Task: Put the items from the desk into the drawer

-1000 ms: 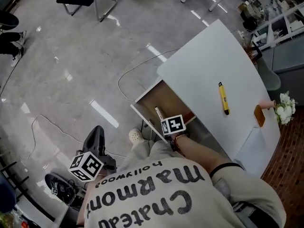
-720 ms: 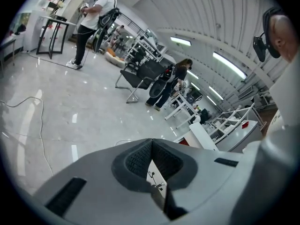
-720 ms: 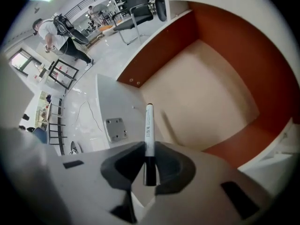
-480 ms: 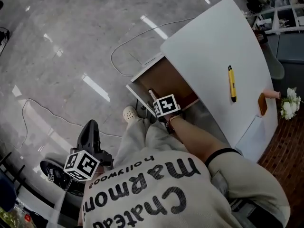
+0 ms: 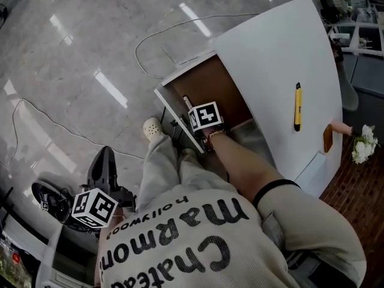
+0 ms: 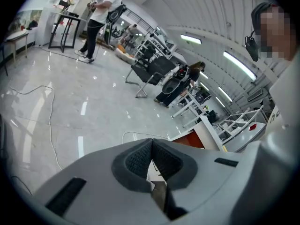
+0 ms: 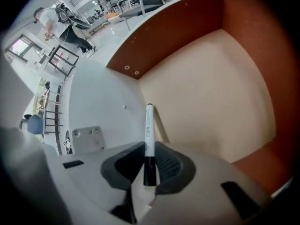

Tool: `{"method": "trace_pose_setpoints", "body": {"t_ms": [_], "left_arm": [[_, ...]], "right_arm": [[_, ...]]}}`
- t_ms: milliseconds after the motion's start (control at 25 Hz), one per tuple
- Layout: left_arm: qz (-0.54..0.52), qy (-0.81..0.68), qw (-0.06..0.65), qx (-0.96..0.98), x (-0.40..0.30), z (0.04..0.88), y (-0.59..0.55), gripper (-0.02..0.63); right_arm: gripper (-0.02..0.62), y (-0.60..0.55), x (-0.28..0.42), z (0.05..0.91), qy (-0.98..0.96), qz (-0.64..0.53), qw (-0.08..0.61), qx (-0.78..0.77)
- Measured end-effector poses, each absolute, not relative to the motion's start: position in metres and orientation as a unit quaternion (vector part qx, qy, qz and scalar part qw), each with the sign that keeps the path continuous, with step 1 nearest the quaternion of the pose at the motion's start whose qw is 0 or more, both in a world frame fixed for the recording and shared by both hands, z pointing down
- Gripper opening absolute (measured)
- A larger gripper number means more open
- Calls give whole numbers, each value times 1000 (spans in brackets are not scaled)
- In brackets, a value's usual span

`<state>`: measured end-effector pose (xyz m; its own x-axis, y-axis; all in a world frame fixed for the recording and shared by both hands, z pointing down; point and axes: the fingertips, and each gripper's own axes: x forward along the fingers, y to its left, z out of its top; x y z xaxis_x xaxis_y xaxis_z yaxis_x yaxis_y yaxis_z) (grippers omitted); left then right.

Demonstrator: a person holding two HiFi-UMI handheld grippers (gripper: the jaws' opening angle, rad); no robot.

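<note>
The white desk (image 5: 270, 59) has its drawer (image 5: 210, 89) pulled out, brown inside. My right gripper (image 5: 191, 110) reaches into the drawer and is shut on a white marker (image 7: 149, 125) with a black cap. The marker sticks out past the fingertips over the drawer's beige bottom (image 7: 206, 97), and its tip shows in the head view as the white marker (image 5: 185, 102). A yellow pen (image 5: 297, 105) lies on the desk top. My left gripper (image 5: 105, 171) hangs low at the left over the floor, away from the desk. In its own view the left gripper (image 6: 151, 159) is shut and holds nothing.
A small brown object (image 5: 327, 138) and white flowers (image 5: 363, 144) sit at the desk's far edge. A cable (image 5: 150, 41) loops on the grey floor beside the drawer. My leg and white shoe (image 5: 151, 126) stand by the drawer front. Chairs and tables (image 6: 150, 74) stand far off.
The right gripper has carried the marker further over the open drawer. The head view has swung toward the desk. The left gripper has stayed low at the left.
</note>
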<state>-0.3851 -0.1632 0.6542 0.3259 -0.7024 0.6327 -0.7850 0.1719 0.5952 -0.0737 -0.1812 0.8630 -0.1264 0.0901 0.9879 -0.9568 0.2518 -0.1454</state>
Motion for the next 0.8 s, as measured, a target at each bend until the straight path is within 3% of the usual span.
{"method": "trace_pose_setpoints", "body": {"t_ms": [800], "left_arm": [[11, -634, 520, 573, -362, 680, -72, 2]], "right_arm": [[72, -169, -56, 907, -600, 425, 592, 330]]}}
